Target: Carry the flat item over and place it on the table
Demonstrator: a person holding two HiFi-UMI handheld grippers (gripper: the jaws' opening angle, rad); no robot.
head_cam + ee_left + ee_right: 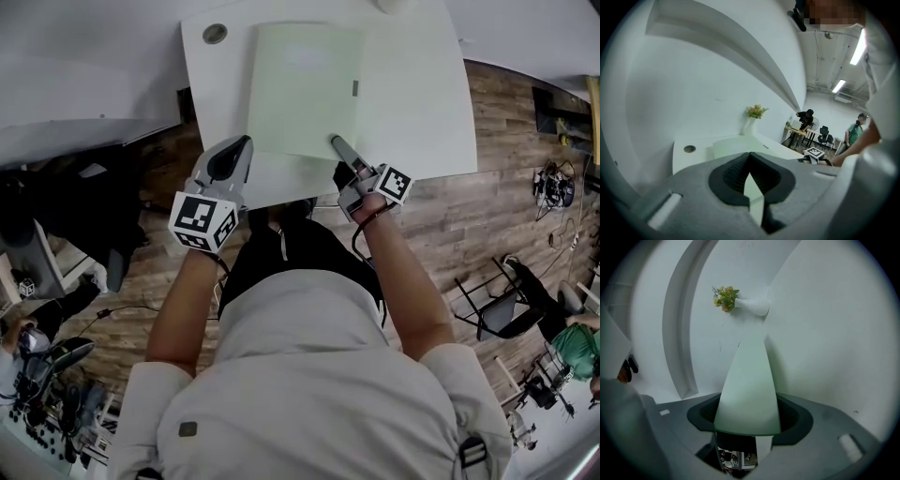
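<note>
The flat item, a pale green sheet (305, 89), lies on the white table (412, 112). My right gripper (337, 142) reaches over the sheet's near edge. In the right gripper view the sheet (747, 390) runs away from between the wide-apart jaws of the right gripper (747, 427), and the pads do not press on it. My left gripper (230, 150) hovers at the table's front left, apart from the sheet, its tips together with nothing in them. From the left gripper (750, 157) I see the sheet (736, 145) further along the table (682, 159).
A round cable hole (215, 34) sits in the table's left corner. A white vase with flowers (751, 124) stands at the far end against the wall. Black chairs (497, 300) stand on the wood floor at the right, a dark desk (56, 206) at the left.
</note>
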